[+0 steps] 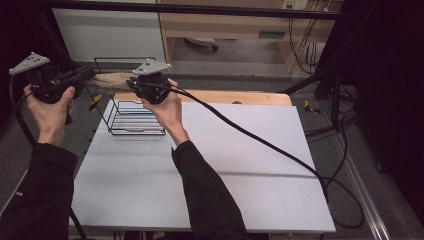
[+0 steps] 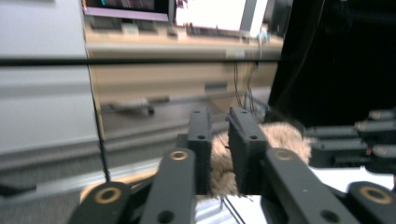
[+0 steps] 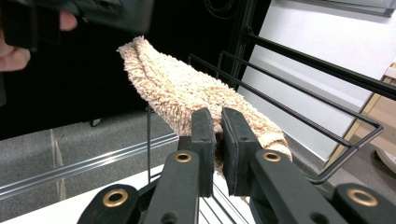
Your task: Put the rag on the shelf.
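On the white table [image 1: 210, 165] stands one wire rack [image 1: 131, 117]; two grippers' jaws each pinch one beige towel [image 3: 187, 91].

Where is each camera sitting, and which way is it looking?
High view: above the table, looking forward and down; both forearms, hands and tongs show.
Left gripper view: rides the left tongs, looking along them at the towel.
Right gripper view: rides the right tongs, facing the towel and rack.
All three share the towel.
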The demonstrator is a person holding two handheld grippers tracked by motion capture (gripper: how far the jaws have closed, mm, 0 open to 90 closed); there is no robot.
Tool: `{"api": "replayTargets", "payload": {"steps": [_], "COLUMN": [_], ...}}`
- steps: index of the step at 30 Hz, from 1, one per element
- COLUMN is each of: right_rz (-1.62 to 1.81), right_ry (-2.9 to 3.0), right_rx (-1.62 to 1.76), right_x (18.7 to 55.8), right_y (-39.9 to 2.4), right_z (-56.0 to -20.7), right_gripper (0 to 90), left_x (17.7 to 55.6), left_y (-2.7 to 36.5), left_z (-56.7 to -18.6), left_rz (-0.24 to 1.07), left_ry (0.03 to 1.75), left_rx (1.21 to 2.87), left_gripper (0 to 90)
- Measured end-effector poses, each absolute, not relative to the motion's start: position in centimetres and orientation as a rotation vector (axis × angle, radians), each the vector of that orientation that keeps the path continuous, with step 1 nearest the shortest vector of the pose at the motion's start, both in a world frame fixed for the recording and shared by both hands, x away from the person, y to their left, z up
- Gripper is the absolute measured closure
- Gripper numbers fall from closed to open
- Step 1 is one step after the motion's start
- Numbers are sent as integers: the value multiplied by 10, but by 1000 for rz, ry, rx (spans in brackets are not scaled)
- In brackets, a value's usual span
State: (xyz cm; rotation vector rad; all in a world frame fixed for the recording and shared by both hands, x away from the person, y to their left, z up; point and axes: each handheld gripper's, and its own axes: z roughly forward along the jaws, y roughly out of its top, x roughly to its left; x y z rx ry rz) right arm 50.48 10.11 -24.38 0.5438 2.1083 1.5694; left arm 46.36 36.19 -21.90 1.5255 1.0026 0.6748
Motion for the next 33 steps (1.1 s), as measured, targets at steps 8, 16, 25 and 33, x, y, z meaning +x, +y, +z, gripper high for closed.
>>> {"api": "replayTargets", "payload": {"steps": [8, 16, 25, 33], "right_rz": [1538, 1582, 1474, 1471], "right_ry": [2146, 2174, 2232, 2215], "right_rx": [518, 529, 641, 676], "right_x": [502, 499, 510, 515], "right_y": [100, 100, 105, 108], "right_z": [-245, -242, -257, -261], "right_gripper": [786, 736, 900, 885], "left_x": [465, 466, 472, 475], "left_y": [360, 361, 353, 351], "left_z": [-241, -254, -266, -271], "left_rz": [571, 590, 653, 669], "left_ry": [1040, 1042, 1043, 1047], "left_rx": [1627, 1663, 1699, 1682], "left_gripper": [893, 894, 894, 889]}}
